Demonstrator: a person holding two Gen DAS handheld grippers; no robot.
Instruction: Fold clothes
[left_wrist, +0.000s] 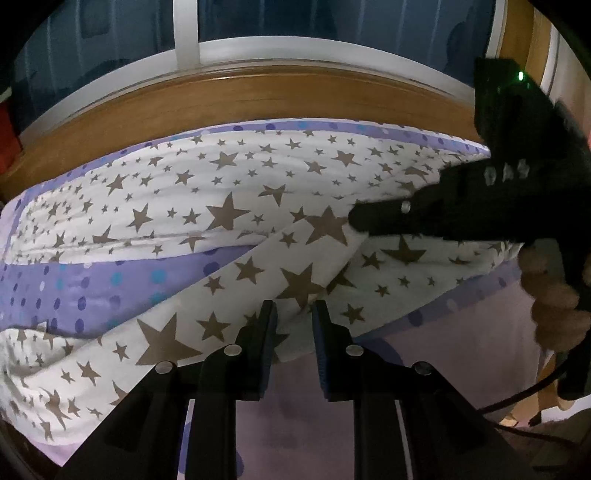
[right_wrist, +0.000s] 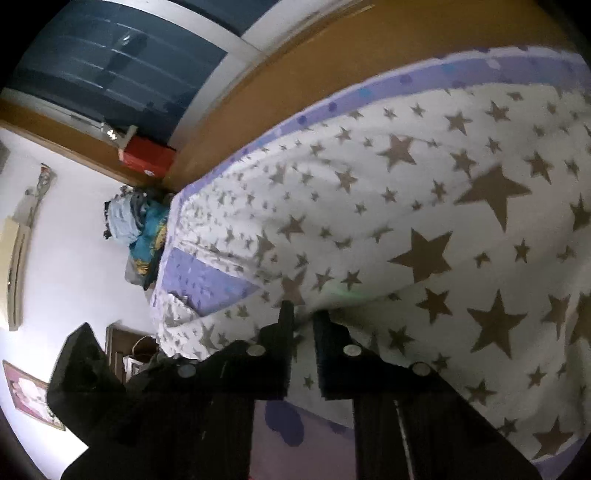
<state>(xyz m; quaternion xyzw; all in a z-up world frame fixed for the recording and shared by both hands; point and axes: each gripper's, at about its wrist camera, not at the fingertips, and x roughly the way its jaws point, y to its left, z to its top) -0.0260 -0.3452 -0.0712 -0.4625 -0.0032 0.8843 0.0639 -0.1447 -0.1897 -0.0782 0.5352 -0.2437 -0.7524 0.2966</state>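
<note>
The right gripper (right_wrist: 303, 321) is pinching a raised fold of the star-print garment (right_wrist: 424, 221), its jaws narrowed down onto the cloth with only a thin ridge of fabric between them. In the left wrist view the right gripper (left_wrist: 356, 218) is showing as a dark body reaching in from the right, its tip buried in the same white cloth. The left gripper (left_wrist: 293, 314) is sitting at a narrow gap over the near edge of the garment (left_wrist: 221, 206); cloth is lying between its fingers, but whether the pads are actually pressing on it I cannot tell.

The garment is lying spread on the bed's purple dotted sheet (left_wrist: 110, 284), with one flap crossing diagonally over the sheet toward the near side.

The main risk, as I judge it, is the right gripper holding only the top layer: lifting then would be peeling one ply away and leaving the fold lopsided. If the left gripper is not truly clamping, its edge could be sliding free and bunching. Pulling the two hands unevenly could also be dragging the sheet along with the garment.
</note>
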